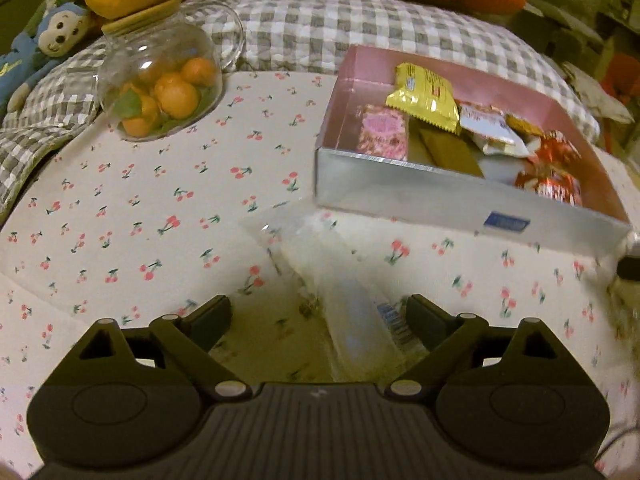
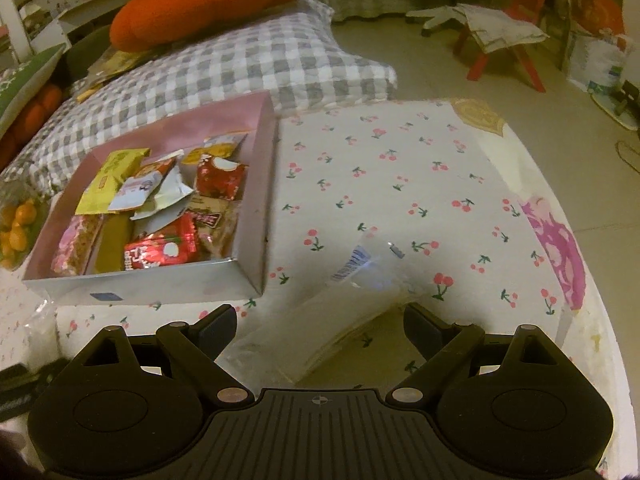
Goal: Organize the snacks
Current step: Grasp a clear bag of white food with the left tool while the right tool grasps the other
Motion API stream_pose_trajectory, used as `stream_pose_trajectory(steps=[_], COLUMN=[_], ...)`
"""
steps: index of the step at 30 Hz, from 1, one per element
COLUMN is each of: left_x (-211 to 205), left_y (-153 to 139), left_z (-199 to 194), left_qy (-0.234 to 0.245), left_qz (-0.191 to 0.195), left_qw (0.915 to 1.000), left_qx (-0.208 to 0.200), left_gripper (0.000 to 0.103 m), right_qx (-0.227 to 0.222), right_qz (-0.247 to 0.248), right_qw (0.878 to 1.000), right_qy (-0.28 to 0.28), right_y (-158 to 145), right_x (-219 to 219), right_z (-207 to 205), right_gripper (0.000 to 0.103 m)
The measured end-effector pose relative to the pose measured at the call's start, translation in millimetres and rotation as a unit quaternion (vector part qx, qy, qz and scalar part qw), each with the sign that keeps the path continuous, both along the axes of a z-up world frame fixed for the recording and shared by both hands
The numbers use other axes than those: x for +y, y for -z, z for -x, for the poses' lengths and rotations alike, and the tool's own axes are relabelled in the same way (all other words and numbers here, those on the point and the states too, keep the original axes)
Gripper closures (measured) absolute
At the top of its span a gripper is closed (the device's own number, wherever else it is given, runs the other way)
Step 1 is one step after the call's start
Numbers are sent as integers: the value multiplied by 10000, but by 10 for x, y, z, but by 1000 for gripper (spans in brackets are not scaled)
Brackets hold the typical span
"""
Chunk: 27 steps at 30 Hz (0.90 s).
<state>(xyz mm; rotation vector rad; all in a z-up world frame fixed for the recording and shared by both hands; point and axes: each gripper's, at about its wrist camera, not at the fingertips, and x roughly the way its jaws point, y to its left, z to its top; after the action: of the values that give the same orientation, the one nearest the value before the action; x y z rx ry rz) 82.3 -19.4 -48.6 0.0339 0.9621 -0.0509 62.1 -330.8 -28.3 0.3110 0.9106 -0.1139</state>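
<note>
Left wrist: left gripper (image 1: pixel 319 318) jaws apart, clear bag (image 1: pixel 340 280) lying between them on the cloth (image 1: pixel 120 208), unpinched; snack box (image 1: pixel 460 204) beyond. Right wrist: right gripper (image 2: pixel 320 326) jaws apart over the bag (image 2: pixel 320 320); box (image 2: pixel 256 200) left.

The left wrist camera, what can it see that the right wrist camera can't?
Only the left wrist view shows the blue monkey toy and the whole glass jar of little oranges. Only the right wrist view shows the red chair on the floor. Both show the pink snack box, the cherry-print cloth, the checked pillow and a clear plastic bag between open claws.
</note>
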Motion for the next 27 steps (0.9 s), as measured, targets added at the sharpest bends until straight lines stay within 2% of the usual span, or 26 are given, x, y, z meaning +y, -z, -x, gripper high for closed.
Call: stream_pose_trajectory(steps=[8,12,16,22,24,26,27], left_x=[242,205,209,192,171,143,131], left_y=[1,-1,-15,5,6,13,17], left_z=[112,191,173,118,115,108,107], left_qy=[552,776,761,641,669,748,800], left_qz=[126,176,351,396,357,301,268], left_qw=[9984,9966,9962,9966,9963,9957,9951], left_qx=[-60,-213,-253,-337,-400,-465,-508], left_gripper=[9,9,9,9,13,22,26], right_qx=[56,4,-48,-156,-230,-336,-394], right_qz=[16,422,788,792,789,798,803], right_qw=[9999,9991,9964,9959,9955,9947,9941], right_qy=[123,-55,-303,-404,-463,-561,-618], right_y=[55,87,123,142,150,151,151], right_x=[85,227,292,145,94,74,69], right_z=[-61,-93,-50,96,155,211,237], right_gripper=[11,10,10,11,12,16,21])
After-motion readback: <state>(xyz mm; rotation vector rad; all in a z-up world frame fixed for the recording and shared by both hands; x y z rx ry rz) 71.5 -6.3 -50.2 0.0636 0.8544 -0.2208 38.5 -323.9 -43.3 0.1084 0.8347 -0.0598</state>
